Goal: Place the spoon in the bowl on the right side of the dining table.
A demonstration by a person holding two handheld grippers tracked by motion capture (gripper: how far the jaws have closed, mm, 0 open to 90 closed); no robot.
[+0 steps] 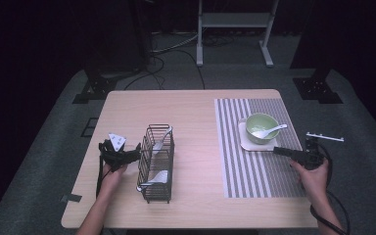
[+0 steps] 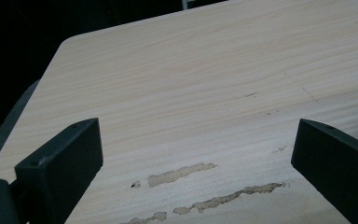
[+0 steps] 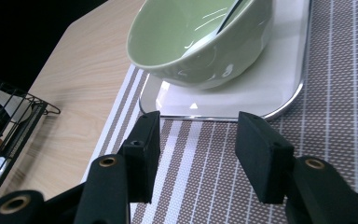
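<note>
A green bowl (image 3: pixel 200 42) with a white spoon (image 1: pixel 269 130) in it sits on a white tray (image 3: pixel 270 88), just ahead of the right gripper (image 3: pixel 196 135), whose jaws stand apart and empty over the striped placemat (image 3: pixel 335 140). The left gripper (image 2: pixel 196 154), jaws spread wide and empty, hovers above the bare wooden table (image 2: pixel 191 84), beside a black wire basket (image 1: pixel 156 164).
</note>
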